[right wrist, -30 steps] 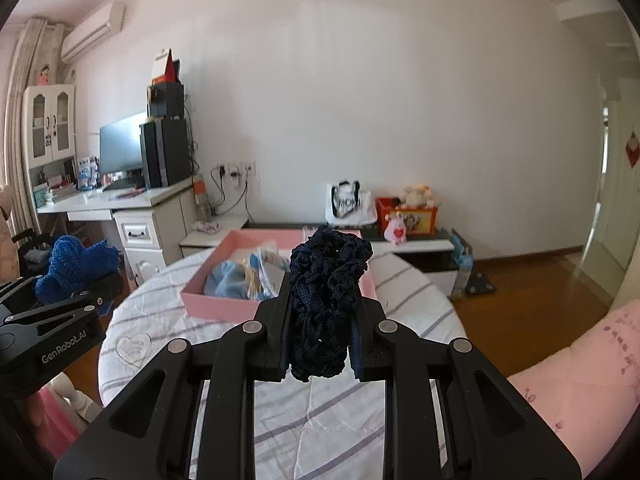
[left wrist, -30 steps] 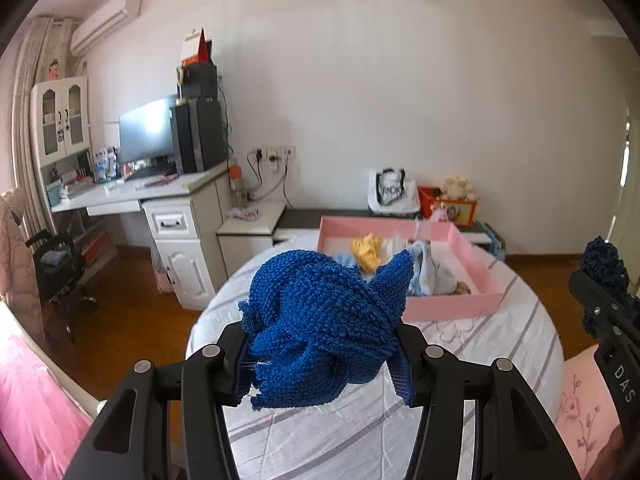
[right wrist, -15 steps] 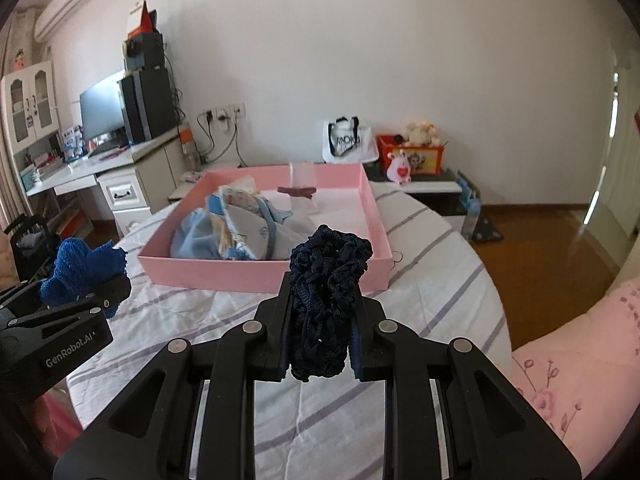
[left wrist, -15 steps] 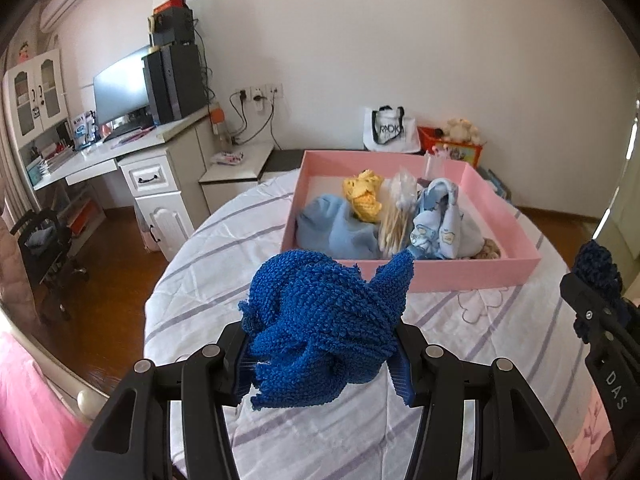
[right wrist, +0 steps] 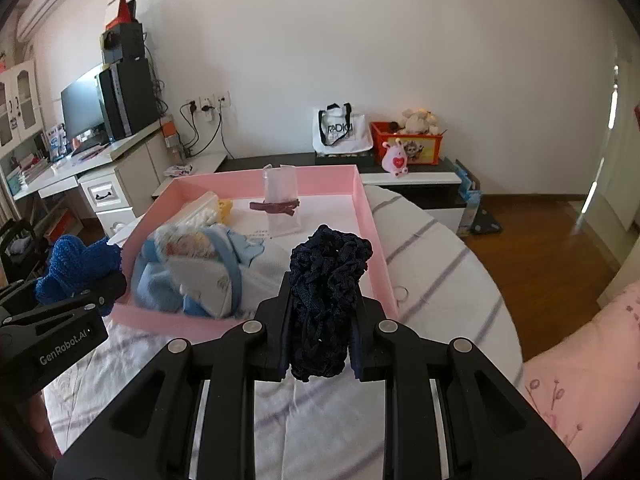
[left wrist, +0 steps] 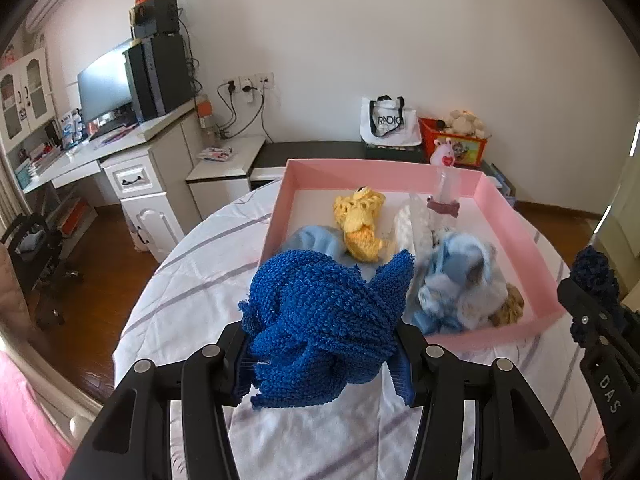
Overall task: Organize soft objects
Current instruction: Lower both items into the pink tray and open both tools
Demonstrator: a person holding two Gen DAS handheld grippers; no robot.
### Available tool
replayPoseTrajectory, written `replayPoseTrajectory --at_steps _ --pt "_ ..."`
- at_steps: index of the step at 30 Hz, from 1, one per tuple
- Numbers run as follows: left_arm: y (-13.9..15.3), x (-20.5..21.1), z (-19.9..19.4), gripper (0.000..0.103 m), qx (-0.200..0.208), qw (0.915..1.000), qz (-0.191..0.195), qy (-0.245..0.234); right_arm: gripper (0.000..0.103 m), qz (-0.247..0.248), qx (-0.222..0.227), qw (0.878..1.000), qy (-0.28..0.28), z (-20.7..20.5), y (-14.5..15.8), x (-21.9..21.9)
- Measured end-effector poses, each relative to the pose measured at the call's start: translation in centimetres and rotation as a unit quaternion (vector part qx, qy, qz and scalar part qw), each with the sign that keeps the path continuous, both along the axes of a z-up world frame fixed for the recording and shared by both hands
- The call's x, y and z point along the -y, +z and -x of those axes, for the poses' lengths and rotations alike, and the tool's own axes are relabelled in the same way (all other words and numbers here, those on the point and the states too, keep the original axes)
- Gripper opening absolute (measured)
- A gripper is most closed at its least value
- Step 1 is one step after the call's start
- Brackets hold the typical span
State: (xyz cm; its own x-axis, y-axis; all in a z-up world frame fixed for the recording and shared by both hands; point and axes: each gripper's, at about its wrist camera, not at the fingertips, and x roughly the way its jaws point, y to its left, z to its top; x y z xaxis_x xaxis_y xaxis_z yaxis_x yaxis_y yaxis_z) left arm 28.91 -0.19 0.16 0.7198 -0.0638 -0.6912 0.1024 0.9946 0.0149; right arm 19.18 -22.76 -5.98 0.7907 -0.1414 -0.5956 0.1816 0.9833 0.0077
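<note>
On the striped table [left wrist: 192,300] the pink box [left wrist: 516,220] stands; tilted downward, the left gripper [left wrist: 322,364] clamps a blue cloth [left wrist: 320,320], the right gripper [right wrist: 320,344] a navy cloth [right wrist: 326,292].

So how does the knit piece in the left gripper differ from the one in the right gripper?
The bright blue knit is bulky and bulges well beyond the left gripper; the navy knit is a slimmer, upright bunch in the right gripper. The blue looks densely looped, the navy lacier. Both are clamped above the striped table.
</note>
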Motion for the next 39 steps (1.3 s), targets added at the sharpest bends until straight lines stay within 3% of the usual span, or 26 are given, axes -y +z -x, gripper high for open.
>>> replayPoseTrajectory --at_steps 11,19,26,31,36,39 --pt "-2.6 0.0 -11.0 0.051 -0.048 0.9987 0.017 -0.003 0.021 0.001 -0.039 0.999 0.011 -6.5 -1.8 -0.7" --pt "-5.3 0.1 -18.0 0.054 -0.086 0.9961 0.002 -0.018 0.021 0.034 -0.062 0.997 0.010 -8.9 -3.3 -1.5" --pt "-6.3 1.6 -20.4 0.062 -0.069 0.9968 -0.032 -0.022 0.021 0.030 -0.063 0.997 0.013 -9.4 -3.6 -1.6" --pt "-7.1 2.4 -21.0 0.066 -0.067 0.9969 -0.032 -0.025 0.036 0.026 -0.062 0.998 0.000 -9.2 -3.6 -0.8" --pt "-7.5 1.8 -18.5 0.070 -0.063 0.9976 -0.017 -0.025 0.059 0.037 -0.062 0.997 -0.019 -9.1 -3.4 -0.3" --pt "-7.1 0.8 -16.3 0.074 -0.056 0.9980 -0.012 -0.025 0.064 0.035 -0.062 0.997 -0.026 -9.0 -3.3 0.1"
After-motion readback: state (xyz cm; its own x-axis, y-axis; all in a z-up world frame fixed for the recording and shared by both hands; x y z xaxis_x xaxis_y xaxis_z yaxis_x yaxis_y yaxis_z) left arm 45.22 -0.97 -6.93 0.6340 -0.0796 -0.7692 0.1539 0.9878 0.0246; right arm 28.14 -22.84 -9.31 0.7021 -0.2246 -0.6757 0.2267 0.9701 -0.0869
